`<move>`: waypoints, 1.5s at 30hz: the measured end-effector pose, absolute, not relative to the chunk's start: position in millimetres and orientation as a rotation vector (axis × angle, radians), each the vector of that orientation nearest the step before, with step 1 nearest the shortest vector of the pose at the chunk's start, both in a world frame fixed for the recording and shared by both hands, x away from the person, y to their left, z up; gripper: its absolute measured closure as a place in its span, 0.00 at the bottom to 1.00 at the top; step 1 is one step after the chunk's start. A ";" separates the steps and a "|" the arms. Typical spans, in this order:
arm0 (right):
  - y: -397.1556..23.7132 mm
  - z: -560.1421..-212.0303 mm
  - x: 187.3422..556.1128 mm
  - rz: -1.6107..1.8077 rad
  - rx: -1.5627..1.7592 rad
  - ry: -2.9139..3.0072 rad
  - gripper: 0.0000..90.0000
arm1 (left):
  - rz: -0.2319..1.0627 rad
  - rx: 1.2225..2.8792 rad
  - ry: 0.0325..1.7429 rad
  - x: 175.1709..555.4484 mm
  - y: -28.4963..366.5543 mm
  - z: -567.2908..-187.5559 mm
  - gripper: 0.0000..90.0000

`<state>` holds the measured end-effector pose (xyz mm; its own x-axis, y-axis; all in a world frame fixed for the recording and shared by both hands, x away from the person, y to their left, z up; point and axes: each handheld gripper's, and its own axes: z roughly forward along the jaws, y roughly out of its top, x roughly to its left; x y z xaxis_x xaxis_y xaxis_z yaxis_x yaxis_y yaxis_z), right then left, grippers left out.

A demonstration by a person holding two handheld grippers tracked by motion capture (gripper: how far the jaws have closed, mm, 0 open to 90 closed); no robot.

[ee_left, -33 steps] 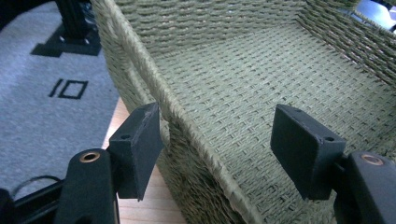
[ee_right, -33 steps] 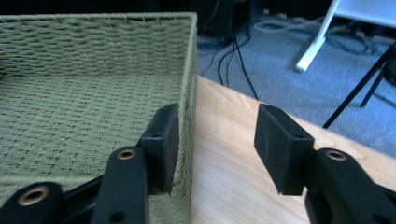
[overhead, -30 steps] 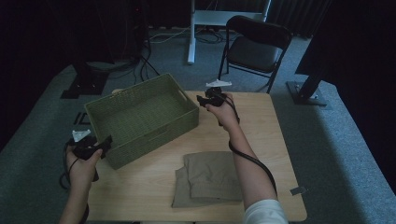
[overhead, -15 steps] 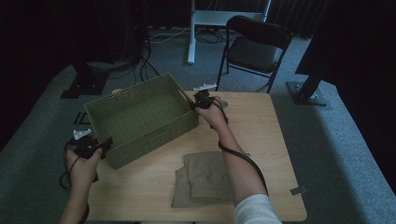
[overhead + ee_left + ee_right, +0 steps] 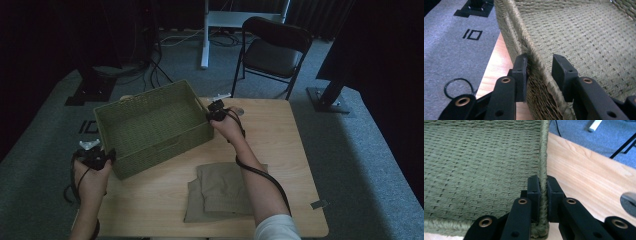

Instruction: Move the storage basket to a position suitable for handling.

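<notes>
A green woven basket stands on the left half of the wooden table. My left gripper straddles its near-left wall. The outer pad lies against the weave and the inner pad stands a little off it. These jaws have just been closing, with the wall between them. My right gripper is at the basket's right corner, shut on the braided rim. Both pads press on the rim.
Folded khaki cloth lies on the table in front of the basket, beside my right forearm. A small grey round thing sits on the table just right of the right gripper. A folding chair stands behind the table.
My right hand has moved left and down onto the basket's right rim and its jaws have shut on it. The left gripper has kept its place and its jaws have narrowed around the wall.
</notes>
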<state>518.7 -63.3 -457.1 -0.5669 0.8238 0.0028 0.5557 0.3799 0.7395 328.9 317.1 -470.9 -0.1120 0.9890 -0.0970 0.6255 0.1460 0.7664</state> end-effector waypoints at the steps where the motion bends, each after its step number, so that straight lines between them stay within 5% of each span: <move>1: -64.9 -457.2 516.1 1.014 1.211 2.278 0.93 | 0.757 1.546 1.816 329.6 316.8 -470.6 0.76; 14: -76.7 -456.1 490.8 0.999 1.284 2.261 0.92 | 0.763 1.543 1.835 338.1 316.5 -469.4 0.86; 17: -82.1 -456.1 480.8 1.010 1.314 2.259 0.91 | 0.850 1.604 1.806 340.9 311.2 -468.9 0.87; 45: -103.2 -458.1 417.3 1.052 1.425 2.204 0.85 | 0.922 1.627 1.737 363.6 305.9 -470.9 0.89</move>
